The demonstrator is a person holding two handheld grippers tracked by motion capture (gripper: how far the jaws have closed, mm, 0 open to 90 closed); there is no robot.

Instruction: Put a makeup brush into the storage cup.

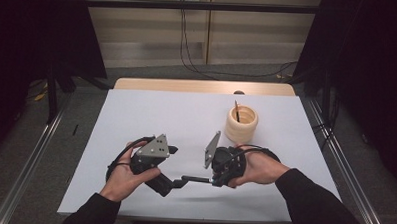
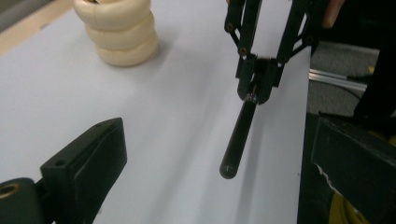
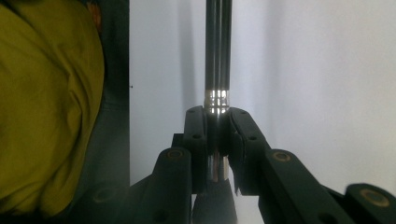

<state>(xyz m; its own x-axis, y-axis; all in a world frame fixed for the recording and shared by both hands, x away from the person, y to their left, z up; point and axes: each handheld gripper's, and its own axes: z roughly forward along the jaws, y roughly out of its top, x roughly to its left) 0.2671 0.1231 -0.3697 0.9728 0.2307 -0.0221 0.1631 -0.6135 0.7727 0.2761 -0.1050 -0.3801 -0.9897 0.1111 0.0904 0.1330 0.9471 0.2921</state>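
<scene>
My right gripper (image 3: 217,130) pinches the black rod (image 2: 239,137) level above the table (image 1: 136,120), my left gripper (image 2: 210,158) gaping wide beside its tip.

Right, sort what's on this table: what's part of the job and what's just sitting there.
In the job:
- right gripper, shut on the black pen
- left gripper, open, near the pen's free end
- cream ribbed holder

Just there:
- wall cables

High view down over white table (image 1: 136,120); both gripper views close, sharing it.

Lab recording booth: white table (image 1: 136,120), black curtains (image 1: 34,31), aluminium rails (image 1: 29,161), loose cables (image 1: 188,51) on floor.
</scene>
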